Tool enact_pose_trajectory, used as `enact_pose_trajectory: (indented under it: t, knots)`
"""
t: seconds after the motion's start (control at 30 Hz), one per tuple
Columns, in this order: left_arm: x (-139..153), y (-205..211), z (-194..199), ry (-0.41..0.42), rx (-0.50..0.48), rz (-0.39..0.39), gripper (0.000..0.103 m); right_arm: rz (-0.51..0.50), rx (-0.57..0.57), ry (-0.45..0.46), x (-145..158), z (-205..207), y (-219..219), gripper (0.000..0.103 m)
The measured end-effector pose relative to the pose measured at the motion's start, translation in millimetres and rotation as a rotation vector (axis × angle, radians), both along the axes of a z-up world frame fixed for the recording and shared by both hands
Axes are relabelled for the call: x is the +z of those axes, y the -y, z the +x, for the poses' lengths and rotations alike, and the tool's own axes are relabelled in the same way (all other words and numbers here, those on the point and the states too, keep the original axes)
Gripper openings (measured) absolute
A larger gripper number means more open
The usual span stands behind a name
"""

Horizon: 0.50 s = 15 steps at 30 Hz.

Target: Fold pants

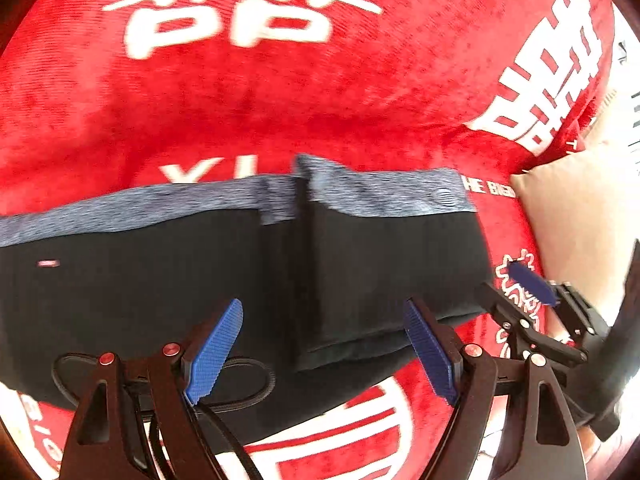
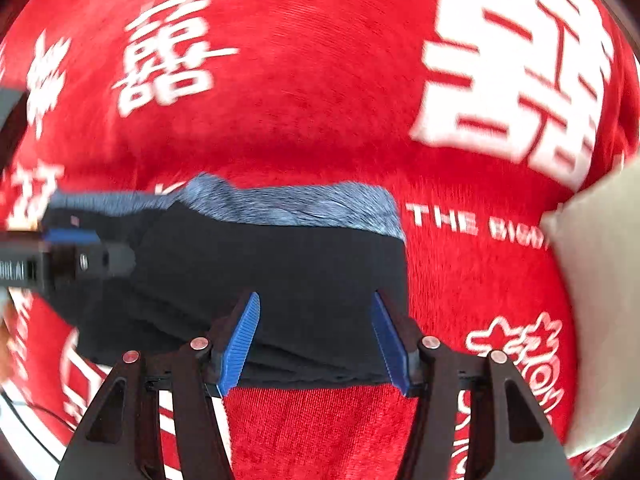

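Observation:
Black pants (image 1: 168, 272) with a grey-blue waistband (image 1: 360, 192) lie flat on a red blanket, the right part folded over as a second layer (image 1: 380, 280). My left gripper (image 1: 324, 320) hovers over the pants, open, with nothing between its blue pads. In the right wrist view, the right gripper (image 2: 316, 308) stands open above the near edge of the folded pants (image 2: 280, 264), and the cloth lies under it, not pinched. The right gripper's fingers (image 1: 528, 284) show at the pants' right end. The left gripper's body (image 2: 72, 248) shows blurred at the far left.
The red blanket (image 1: 280, 92) with large white characters covers the whole surface. A beige pillow (image 1: 568, 208) (image 2: 600, 280) lies just right of the pants. A black cord loop (image 1: 256, 380) lies by the left gripper's base.

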<state>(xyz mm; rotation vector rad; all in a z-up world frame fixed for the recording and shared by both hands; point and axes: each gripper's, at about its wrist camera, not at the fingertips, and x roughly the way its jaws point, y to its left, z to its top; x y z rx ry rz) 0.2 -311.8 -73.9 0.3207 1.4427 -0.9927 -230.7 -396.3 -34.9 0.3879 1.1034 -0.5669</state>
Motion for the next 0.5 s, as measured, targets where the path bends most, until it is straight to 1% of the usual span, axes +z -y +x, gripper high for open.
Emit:
enact_pose_trajectory:
  t: [0.1,0.17,0.2,0.23,0.27,0.3,0.33,0.37,0.5]
  knots:
    - [-8.6,11.1,-3.6,-0.034,-0.019,-0.009,0.084,0.080,-0.061,0.024,-7.4,-8.0,14.2,0.062]
    - [-11.9,16.5,-9.0,-0.064,-0.046,-0.007,0.064,0.126,-0.092,0.026,-16.8,-13.5,22.5,0.062]
    - [-14.2,18.2,-11.3,-0.076,-0.056,0.006,0.046,0.143,-0.104,0.025,-20.7,-15.5,24.4,0.062]
    - [-18.7,20.6,-12.5,-0.081,-0.059,0.023,0.036,0.154,-0.114,0.023,-24.7,-17.8,25.2,0.062]
    - [-24.5,22.0,-13.3,-0.097,-0.060,0.034,0.018,0.153,-0.117,0.021,-28.2,-19.0,26.3,0.062]
    - [-27.5,21.6,-14.0,-0.114,-0.058,0.040,0.009,0.150,-0.113,0.023,-29.0,-20.1,26.1,0.062]
    - [-29.7,21.1,-14.2,-0.128,-0.052,0.044,0.006,0.150,-0.108,0.026,-28.9,-20.7,25.8,0.062]
    - [-28.9,20.1,-14.7,-0.132,-0.045,0.039,0.006,0.150,-0.103,0.027,-28.7,-21.4,25.5,0.062]
    - [-10.2,14.3,-26.8,-0.102,-0.061,0.023,0.006,0.189,-0.099,0.033,-23.8,-27.9,26.3,0.062]
